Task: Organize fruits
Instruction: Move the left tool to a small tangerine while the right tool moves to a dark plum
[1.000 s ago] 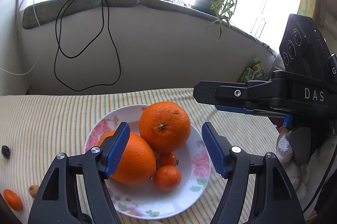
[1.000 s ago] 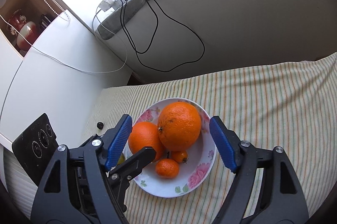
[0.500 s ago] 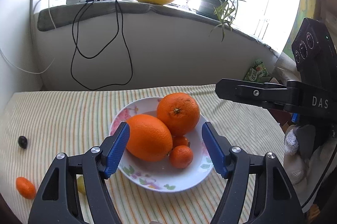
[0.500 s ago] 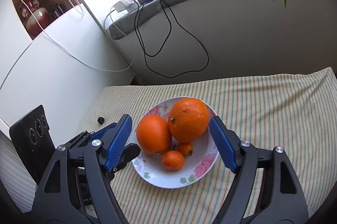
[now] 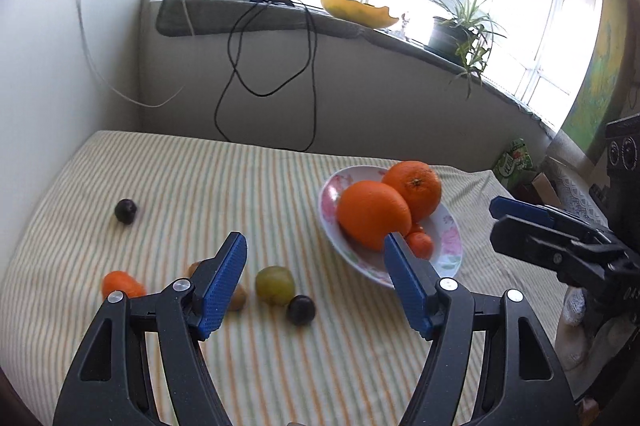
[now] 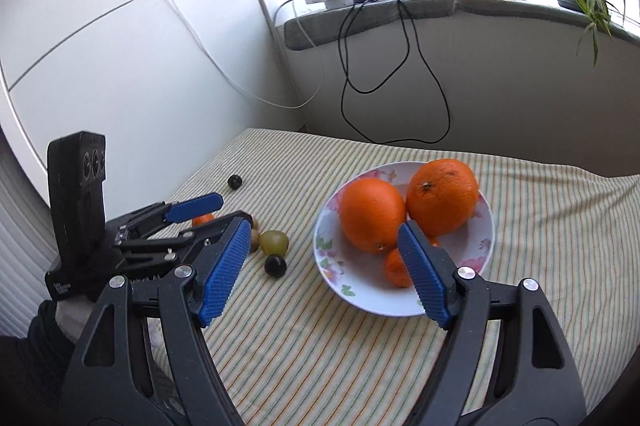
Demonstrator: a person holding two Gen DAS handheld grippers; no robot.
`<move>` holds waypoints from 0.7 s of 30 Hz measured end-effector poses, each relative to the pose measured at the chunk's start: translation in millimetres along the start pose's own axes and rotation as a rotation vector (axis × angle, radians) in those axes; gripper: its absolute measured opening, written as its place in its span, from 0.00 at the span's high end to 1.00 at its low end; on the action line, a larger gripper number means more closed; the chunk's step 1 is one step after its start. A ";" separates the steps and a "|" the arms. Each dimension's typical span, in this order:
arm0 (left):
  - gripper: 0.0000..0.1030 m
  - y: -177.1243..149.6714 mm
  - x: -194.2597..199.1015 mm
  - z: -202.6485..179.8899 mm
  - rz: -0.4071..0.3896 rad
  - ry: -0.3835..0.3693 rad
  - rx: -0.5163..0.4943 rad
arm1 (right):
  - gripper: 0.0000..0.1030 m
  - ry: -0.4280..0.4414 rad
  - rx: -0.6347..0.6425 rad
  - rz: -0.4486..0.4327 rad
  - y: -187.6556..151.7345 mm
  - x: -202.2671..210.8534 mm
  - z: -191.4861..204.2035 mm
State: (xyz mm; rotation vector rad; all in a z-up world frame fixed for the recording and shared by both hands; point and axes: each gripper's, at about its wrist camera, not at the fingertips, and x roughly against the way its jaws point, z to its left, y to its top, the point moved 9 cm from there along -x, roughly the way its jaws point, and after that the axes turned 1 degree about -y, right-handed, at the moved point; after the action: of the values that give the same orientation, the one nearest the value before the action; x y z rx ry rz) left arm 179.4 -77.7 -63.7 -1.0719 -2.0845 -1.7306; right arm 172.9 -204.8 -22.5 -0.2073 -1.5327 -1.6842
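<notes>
Left claw [image 5: 316,274] hangs wide open, nothing in it, over loose fruit on the striped tabletop [image 5: 200,194]: green fruit [image 5: 274,284] between its fingers, dark plum [image 5: 301,309] just beside, small orange [image 5: 120,284] to the left, 2nd plum [image 5: 125,211] well apart. Right claw [image 6: 324,266] also wide open and empty, near the floral plate [image 6: 360,302] w/ two big oranges [image 6: 372,214] touching, small ones below.
</notes>
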 end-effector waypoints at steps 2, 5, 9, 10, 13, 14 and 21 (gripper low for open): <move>0.32 -4.9 6.9 15.4 -0.001 0.017 0.023 | 0.24 0.012 0.034 0.012 -7.3 -4.7 16.0; 0.32 -10.5 16.8 37.2 -0.008 0.046 0.052 | 0.24 0.039 0.060 0.042 -18.6 -14.8 33.8; 0.37 -20.5 29.9 65.7 -0.011 0.086 0.082 | 0.35 0.051 0.117 0.089 -34.6 -32.3 54.0; 0.38 -23.1 32.0 73.1 -0.010 0.092 0.088 | 0.41 0.058 0.127 0.105 -38.4 -37.0 58.1; 0.39 -30.8 35.7 90.8 -0.004 0.111 0.110 | 0.45 0.069 0.143 0.145 -49.7 -50.4 67.3; 0.40 -33.2 36.0 95.8 -0.002 0.115 0.119 | 0.45 0.067 0.150 0.153 -52.1 -54.6 69.9; 0.42 -47.1 31.5 118.9 0.024 0.134 0.154 | 0.52 0.003 0.201 0.210 -65.4 -80.4 74.0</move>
State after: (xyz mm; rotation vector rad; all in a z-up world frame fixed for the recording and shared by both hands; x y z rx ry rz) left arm 158.4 42.3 -113.6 -0.9068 -2.0741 -1.5567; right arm 152.4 -108.4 -103.1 -0.2498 -1.6065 -1.3575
